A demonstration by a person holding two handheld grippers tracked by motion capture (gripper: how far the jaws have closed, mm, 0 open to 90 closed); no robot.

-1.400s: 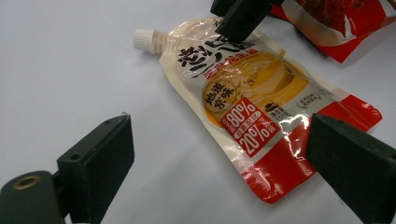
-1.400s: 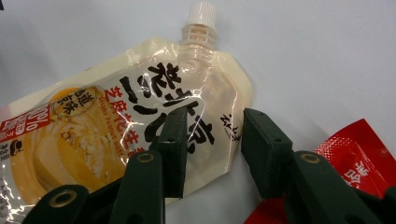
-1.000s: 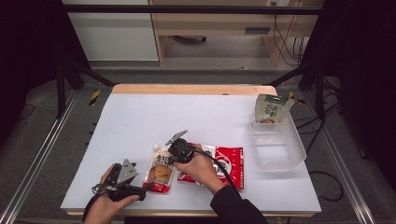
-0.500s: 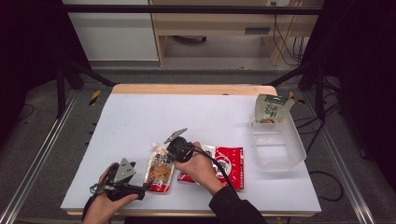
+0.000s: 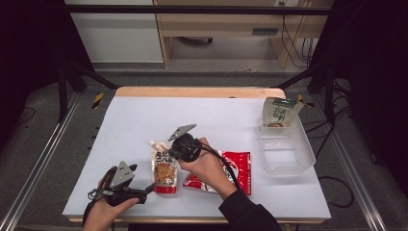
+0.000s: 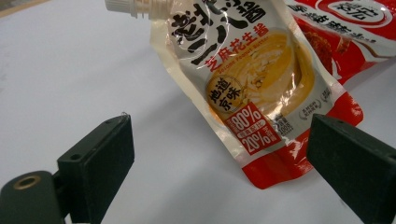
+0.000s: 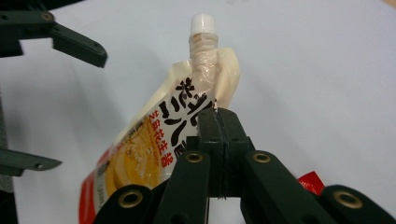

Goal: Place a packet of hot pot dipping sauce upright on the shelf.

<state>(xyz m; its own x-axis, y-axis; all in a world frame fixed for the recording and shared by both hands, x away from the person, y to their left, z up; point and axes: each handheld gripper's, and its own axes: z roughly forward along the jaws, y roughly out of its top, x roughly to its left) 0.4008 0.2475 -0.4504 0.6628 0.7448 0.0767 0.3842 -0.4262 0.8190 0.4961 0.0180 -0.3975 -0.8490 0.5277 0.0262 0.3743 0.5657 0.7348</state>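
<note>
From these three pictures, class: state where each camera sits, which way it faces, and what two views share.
High view: above the table's near side, facing forward and down; both forearms, left gripper, right gripper.
Left gripper view: on the left gripper, along open jaws toward the sauce pouch.
Right gripper view: on the right gripper, jaws shut on the pouch's edge.
Shared: every view shows the sauce pouch.

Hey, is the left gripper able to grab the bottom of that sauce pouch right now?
Probably yes. The left gripper has its jaws open with the sauce pouch bottom edge just ahead of them and bare table in between. The right gripper pinches the pouch's top edge only.
</note>
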